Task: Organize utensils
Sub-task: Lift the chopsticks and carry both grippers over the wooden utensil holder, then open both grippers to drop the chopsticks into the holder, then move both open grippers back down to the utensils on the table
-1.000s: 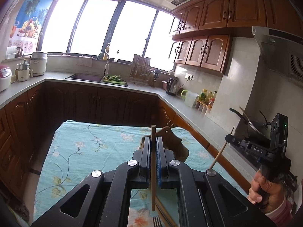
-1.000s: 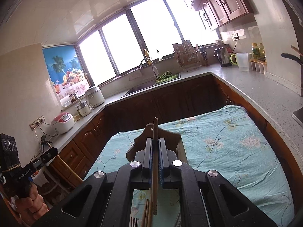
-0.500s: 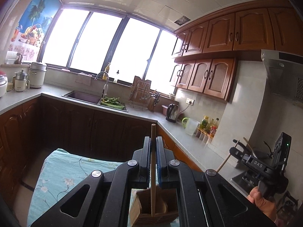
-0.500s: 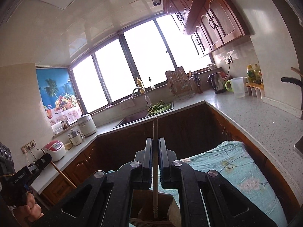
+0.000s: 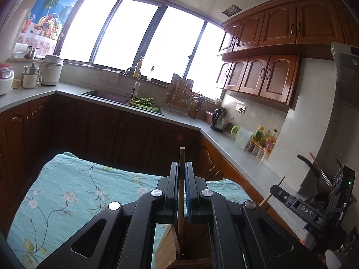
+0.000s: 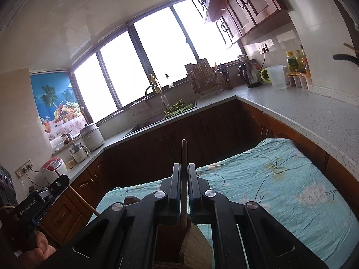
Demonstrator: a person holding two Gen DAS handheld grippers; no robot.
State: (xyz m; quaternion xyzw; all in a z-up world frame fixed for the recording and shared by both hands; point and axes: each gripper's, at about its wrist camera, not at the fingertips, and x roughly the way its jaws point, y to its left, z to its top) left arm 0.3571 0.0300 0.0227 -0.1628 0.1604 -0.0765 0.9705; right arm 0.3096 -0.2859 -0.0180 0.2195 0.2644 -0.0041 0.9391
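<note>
My left gripper [image 5: 181, 165] is shut on a wooden chopstick [image 5: 181, 157] held upright; its lower end reaches down into the wooden utensil holder [image 5: 172, 251] right below. My right gripper [image 6: 184, 167] is shut on another wooden chopstick [image 6: 184, 150], also upright, its lower end down in the same holder [image 6: 195, 246]. In the left wrist view the right gripper [image 5: 276, 189] shows at the right with its chopstick [image 5: 272, 190]. In the right wrist view the left gripper [image 6: 60, 182] shows at the left with its chopstick [image 6: 83, 201].
The holder stands on a table with a turquoise floral cloth [image 5: 67, 192]. Dark wooden cabinets and a grey counter [image 6: 303, 112] wrap around, with a sink [image 5: 107, 95], kettle [image 5: 218, 117] and bottles [image 5: 262, 136]. A pan handle [image 5: 305, 160] juts out at the right.
Both grippers have tilted and come down over the holder, so the chopsticks' lower ends now sit deeper inside it. More of the table cloth shows than half a second ago.
</note>
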